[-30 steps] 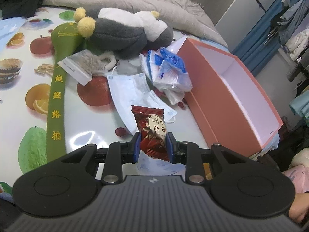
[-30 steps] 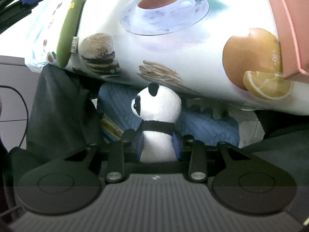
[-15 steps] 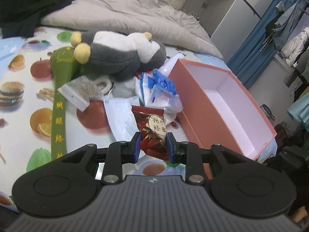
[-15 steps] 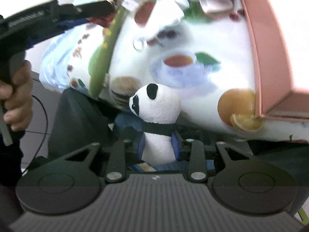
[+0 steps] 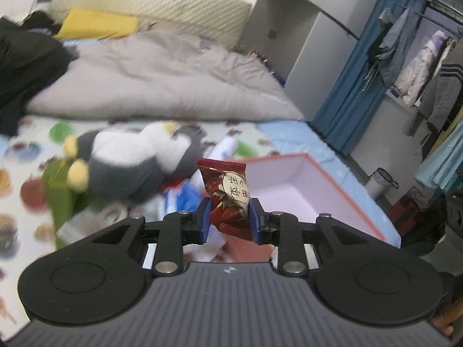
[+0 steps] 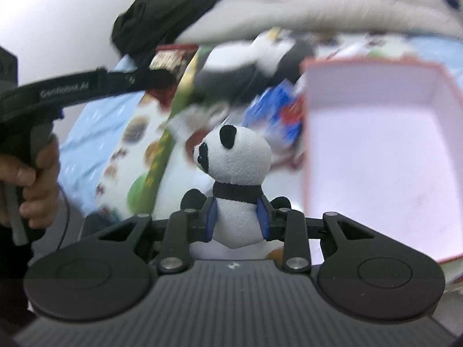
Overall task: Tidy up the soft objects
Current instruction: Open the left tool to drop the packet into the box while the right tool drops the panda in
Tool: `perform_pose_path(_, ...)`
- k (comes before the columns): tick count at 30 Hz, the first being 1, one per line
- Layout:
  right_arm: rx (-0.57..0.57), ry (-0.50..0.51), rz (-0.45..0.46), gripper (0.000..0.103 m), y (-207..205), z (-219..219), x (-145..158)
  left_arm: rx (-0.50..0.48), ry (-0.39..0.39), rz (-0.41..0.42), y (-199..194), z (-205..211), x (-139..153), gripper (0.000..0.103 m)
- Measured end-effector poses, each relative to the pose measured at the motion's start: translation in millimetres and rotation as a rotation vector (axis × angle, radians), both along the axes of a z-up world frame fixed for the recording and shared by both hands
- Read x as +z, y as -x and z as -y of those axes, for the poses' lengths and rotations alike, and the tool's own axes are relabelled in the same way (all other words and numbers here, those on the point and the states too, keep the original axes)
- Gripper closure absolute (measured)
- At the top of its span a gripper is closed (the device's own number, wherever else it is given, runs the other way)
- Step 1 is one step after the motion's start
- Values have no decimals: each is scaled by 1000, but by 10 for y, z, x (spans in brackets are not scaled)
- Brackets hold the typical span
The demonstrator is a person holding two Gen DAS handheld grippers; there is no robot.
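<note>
While clamped in the left claw (image 5: 227, 221), dark red foil snack packet (image 5: 228, 199) upright above near wall of open pink cardboard box (image 5: 292, 190). Small black-and-white plush panda (image 6: 237, 185) pinched at the body by right claw (image 6: 237, 221), left of that box. Only in the right view: hand (image 6: 31, 179) gripping the left tool's handle. Only in the left view: blue curtain (image 5: 356, 95), hanging clothes.

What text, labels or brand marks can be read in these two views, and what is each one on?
"Genrobot.AI", soft but legible: on the side of the left gripper, seen from the right wrist.
Large Chinese characters on a cream oval: on the red snack packet held in the left fingers; sideways, not read with confidence.
Yellow characters: on the green strap; too blurred.
Small logo: on the right gripper body; no readable letters.
</note>
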State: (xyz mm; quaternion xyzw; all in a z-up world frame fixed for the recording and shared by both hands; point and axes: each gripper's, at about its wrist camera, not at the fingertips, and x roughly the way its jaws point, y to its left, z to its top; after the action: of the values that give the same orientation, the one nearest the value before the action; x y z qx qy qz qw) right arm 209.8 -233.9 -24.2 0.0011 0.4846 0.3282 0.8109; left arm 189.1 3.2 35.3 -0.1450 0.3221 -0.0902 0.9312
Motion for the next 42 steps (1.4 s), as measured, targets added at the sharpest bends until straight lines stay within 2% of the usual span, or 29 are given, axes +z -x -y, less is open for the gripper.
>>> perform_pose_path(4,-89,37,82,69,-224,227,213,-63,8,14,-302,332,156,71)
perform_pose_path(8,-187,75,100,69,-454,499,210,-124,25,-33,-625,709,71,71)
perform_pose_path(16,-326,121,28,69,-715,929,-258,-227,-12,-180,-1145,1388,-544,71)
perform_pose_path(19,-361,125,0,69,-725,1059,-440,-244,-2,-250,-1241,1534,-805,71)
perform_pose_path(23,-399,135,-19,67,-713,1136,-650,-260,-11,-290,-1288,1657,-1017,71)
perform_pose_path(24,-408,138,-23,66,-706,1156,-687,-263,-14,-294,-1300,1673,-1053,70)
perform_pose_path(27,-447,126,-37,66,-689,1236,-743,-262,-15,-308,-1337,1684,-1113,49)
perform_pose_path(29,-472,129,-29,59,-689,1263,-739,-256,-24,-285,-1329,1650,-1069,49)
perform_pose_path(30,-484,123,-22,50,-681,1277,-729,-255,-31,-274,-1314,1636,-1034,49)
perform_pose_path(31,-495,111,-10,46,-646,1290,-701,-251,-34,-262,-1287,1603,-982,49)
perform_pose_path(38,-493,32,150,48,-387,1141,-372,-242,-92,-112,-918,1415,-563,49)
perform_pose_path(42,-463,-32,234,48,-123,976,-181,-215,-79,-47,-667,1228,-364,49)
